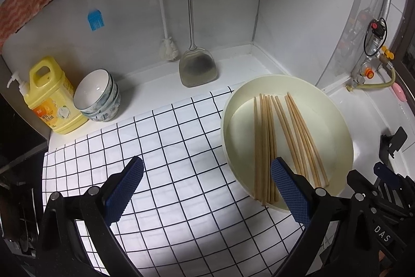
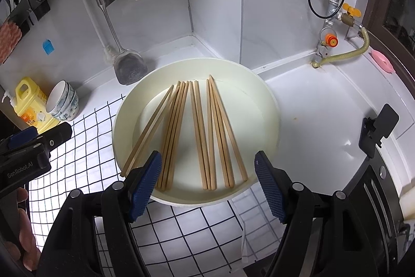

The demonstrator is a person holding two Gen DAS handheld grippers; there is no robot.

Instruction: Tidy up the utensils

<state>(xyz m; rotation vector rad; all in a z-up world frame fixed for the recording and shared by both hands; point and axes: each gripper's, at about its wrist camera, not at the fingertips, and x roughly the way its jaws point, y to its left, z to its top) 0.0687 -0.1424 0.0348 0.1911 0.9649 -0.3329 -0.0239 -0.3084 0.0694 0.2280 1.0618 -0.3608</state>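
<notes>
Right gripper (image 2: pixel 207 183) fingers spread, empty, chopsticks (image 2: pixel 199 131) in cream basin (image 2: pixel 269 105) just ahead between them, left gripper (image 1: pixel 207 188) fingers spread over checkered cloth (image 1: pixel 166 147), basin beside right finger

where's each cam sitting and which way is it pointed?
Left wrist: on the left tool, looking forward and down at the checked cloth, basin to its right; own open fingers show, right tool at the edge.
Right wrist: on the right tool, aimed at the chopsticks in the basin; own open fingers, left tool and a hand show.
Shared: basin, chopsticks, cloth, spatula, bowls.
</notes>
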